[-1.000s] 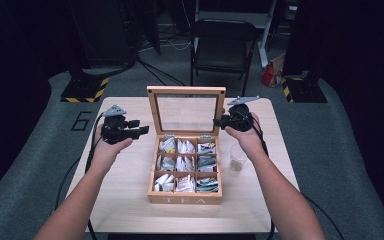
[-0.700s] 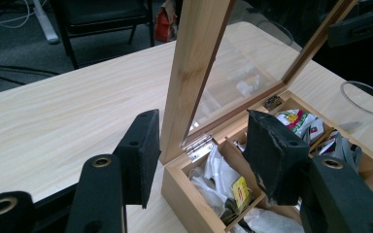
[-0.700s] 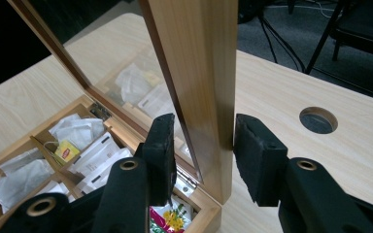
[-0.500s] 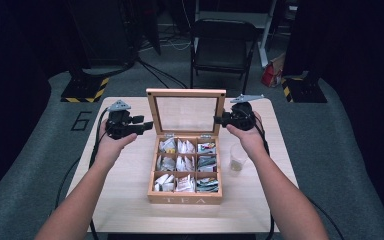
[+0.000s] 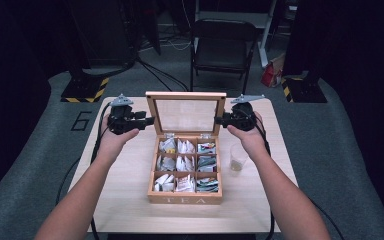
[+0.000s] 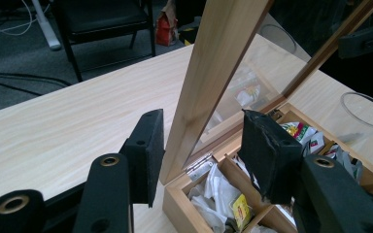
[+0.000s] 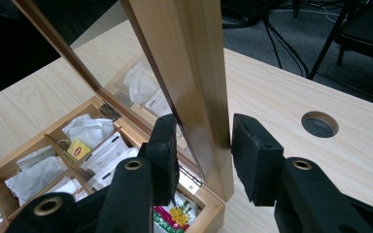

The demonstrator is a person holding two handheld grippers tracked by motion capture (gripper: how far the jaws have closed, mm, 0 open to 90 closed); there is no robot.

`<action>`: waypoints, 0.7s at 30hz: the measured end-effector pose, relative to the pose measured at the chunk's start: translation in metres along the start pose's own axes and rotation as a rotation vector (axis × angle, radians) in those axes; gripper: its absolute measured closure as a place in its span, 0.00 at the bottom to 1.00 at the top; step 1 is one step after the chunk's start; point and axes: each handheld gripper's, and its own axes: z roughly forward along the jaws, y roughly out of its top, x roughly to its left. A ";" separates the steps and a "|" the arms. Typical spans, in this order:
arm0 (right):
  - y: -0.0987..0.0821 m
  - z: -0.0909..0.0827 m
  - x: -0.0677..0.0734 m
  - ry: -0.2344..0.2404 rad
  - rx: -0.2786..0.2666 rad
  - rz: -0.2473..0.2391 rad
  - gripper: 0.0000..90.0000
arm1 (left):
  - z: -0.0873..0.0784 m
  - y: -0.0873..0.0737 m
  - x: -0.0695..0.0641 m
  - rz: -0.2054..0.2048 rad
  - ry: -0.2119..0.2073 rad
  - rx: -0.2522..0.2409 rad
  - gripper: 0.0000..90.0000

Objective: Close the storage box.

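Lid [image 5: 186, 114] stands upright between left gripper [image 5: 149, 120] and right gripper [image 5: 219, 120].

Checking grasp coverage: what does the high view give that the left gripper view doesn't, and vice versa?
High view adds: the TEA lettering on the box front and the floor numeral 6. Left gripper view adds: the hinge and the left tool straddling the lid; its jaws have just been closing and are not yet pressing it. Both: the open tea box, cup and chair.
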 end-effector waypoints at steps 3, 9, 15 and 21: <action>0.000 0.000 0.001 -0.003 0.001 -0.005 0.69 | 0.001 0.004 0.000 0.006 0.000 0.000 0.57; -0.001 -0.001 0.002 -0.007 -0.004 -0.024 0.69 | 0.003 0.010 -0.005 0.024 -0.001 -0.010 0.62; -0.003 -0.002 0.003 -0.001 -0.004 -0.033 0.68 | 0.005 0.014 -0.010 0.012 0.020 -0.015 0.67; -0.008 -0.004 0.003 0.021 -0.006 -0.024 0.66 | 0.004 0.012 -0.011 0.026 0.021 -0.015 0.69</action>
